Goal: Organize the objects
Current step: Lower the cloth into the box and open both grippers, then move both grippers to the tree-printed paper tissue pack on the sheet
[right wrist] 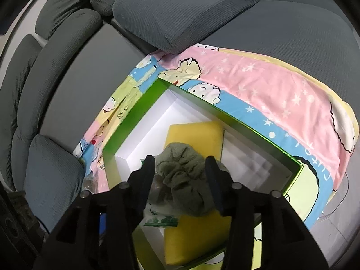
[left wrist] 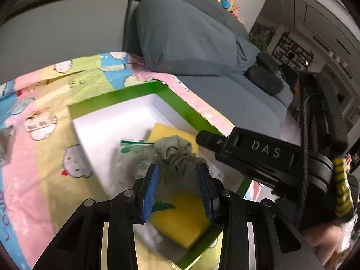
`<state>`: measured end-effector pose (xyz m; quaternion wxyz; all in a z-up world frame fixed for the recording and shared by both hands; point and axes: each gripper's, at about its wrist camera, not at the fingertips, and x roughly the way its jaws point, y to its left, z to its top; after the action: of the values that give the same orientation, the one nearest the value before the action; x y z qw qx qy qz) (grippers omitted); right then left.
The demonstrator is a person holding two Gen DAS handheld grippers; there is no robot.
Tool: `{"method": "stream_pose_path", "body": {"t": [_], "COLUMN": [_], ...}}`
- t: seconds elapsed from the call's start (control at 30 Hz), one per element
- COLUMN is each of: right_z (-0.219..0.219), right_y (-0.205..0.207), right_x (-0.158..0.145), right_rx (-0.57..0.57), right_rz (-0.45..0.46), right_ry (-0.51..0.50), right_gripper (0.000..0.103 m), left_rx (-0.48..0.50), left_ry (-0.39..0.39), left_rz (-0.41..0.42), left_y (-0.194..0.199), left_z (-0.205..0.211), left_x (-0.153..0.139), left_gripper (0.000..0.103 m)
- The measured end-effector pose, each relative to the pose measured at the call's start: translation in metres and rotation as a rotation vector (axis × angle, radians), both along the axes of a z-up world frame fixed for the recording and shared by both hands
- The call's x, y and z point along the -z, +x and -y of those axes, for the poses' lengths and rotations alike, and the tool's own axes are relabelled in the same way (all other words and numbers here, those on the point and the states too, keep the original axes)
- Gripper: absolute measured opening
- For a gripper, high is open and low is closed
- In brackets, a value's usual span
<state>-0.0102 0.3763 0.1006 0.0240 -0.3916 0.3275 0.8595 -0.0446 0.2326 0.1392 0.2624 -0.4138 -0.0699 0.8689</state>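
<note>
A grey sofa [right wrist: 258,51] fills the background, its loose cushion [right wrist: 186,11] lying just behind the green box. Over the sofa seat a cartoon-print blanket [right wrist: 265,85] in pink, blue and yellow is spread, and the green box sits on it.

The green box [right wrist: 126,126] is open at the top, with green walls and a white inside. Within the box, toward its far wall, a yellow sponge [right wrist: 193,132] lies flat. A second yellow sponge [right wrist: 198,240] lies near the box's near wall. Between the two sponges, about the middle of the box, a crumpled grey-green cloth [right wrist: 186,175] rests partly on a clear plastic wrapper with green print [right wrist: 162,220].

The right gripper [right wrist: 183,177] hangs over the middle of the box with its fingers [right wrist: 148,175] on either side of the cloth. They are parted; the cloth bulges between them, and I cannot tell whether the pads still press on it.

The left gripper [left wrist: 178,190] is over the near part of the box, its blue-padded fingers [left wrist: 150,189] apart, with the lower edge of the cloth in the gap and no clear contact on the pads. In the left wrist view the right gripper's black body [left wrist: 265,155] reaches in over the box's right wall, and a person's hand [left wrist: 328,238] shows at the frame edge, outside the box.
</note>
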Motion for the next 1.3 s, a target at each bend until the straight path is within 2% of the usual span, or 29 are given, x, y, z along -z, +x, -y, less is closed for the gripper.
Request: {"method": "stream_pose_path", "body": {"t": [0.1, 0.2, 0.33, 0.37, 0.4, 0.47, 0.53, 0.6, 0.77, 0.87, 0.97, 1.03, 1.13, 1.2, 1.3], "right_z": [0.004, 0.012, 0.030, 0.035, 0.040, 0.053, 0.070, 0.088, 0.143, 0.182, 0.224, 0.251, 0.284, 0.298, 0.314], "right_y": [0.002, 0.003, 0.003, 0.003, 0.005, 0.007, 0.010, 0.012, 0.006, -0.014, -0.046, -0.075, -0.124, -0.151, -0.184], "right_x": [-0.005, -0.010, -0.018, -0.021, -0.024, -0.032, -0.041, -0.049, -0.061, -0.061, -0.055, -0.046, -0.027, -0.010, 0.014], "right_rx": [-0.002, -0.019, -0.067, -0.086, -0.105, -0.144, -0.182, -0.232, -0.373, -0.422, -0.469, -0.477, -0.507, -0.476, -0.485], "right_rz": [-0.025, -0.043, -0.070, -0.078, -0.090, -0.115, -0.136, -0.160, -0.179, -0.132, -0.083, -0.023, 0.026, 0.082, 0.132], "right_ry": [-0.002, 0.000, 0.006, 0.002, -0.001, 0.008, 0.034, 0.045, 0.061, 0.083, 0.130, 0.208, 0.266, 0.336, 0.418], "right_gripper": [0.056, 0.061, 0.065, 0.069, 0.072, 0.085, 0.085, 0.085, 0.086, 0.086, 0.084, 0.085, 0.084, 0.084, 0.084], "left_rx": [-0.036, -0.080, -0.195, -0.219, -0.254, -0.317, -0.400, -0.475, -0.624, -0.718, -0.864, -0.881, -0.885, -0.890, -0.971], "left_ry": [0.004, 0.010, 0.020, 0.023, 0.020, -0.023, -0.095, -0.122, -0.051, -0.050, -0.062, -0.074, -0.054, -0.048, -0.040], "left_rz": [-0.025, -0.048, -0.029, -0.027, -0.023, -0.009, -0.006, 0.011, 0.124, 0.154, 0.175, 0.187, 0.184, 0.171, 0.158], "left_y": [0.012, 0.020, 0.033, 0.036, 0.040, 0.044, 0.049, 0.052, 0.054, 0.056, 0.061, 0.062, 0.067, 0.071, 0.079], "left_z": [0.020, 0.041, 0.088, 0.099, 0.114, 0.136, 0.159, 0.181, 0.238, 0.263, 0.284, 0.292, 0.302, 0.307, 0.325], "left_x": [-0.010, -0.015, -0.016, -0.016, -0.016, -0.011, -0.002, 0.011, 0.044, 0.051, 0.054, 0.055, 0.053, 0.049, 0.043], "left_gripper": [0.057, 0.067, 0.067, 0.068, 0.072, 0.083, 0.084, 0.084, 0.084, 0.084, 0.084, 0.084, 0.084, 0.084, 0.084]}}
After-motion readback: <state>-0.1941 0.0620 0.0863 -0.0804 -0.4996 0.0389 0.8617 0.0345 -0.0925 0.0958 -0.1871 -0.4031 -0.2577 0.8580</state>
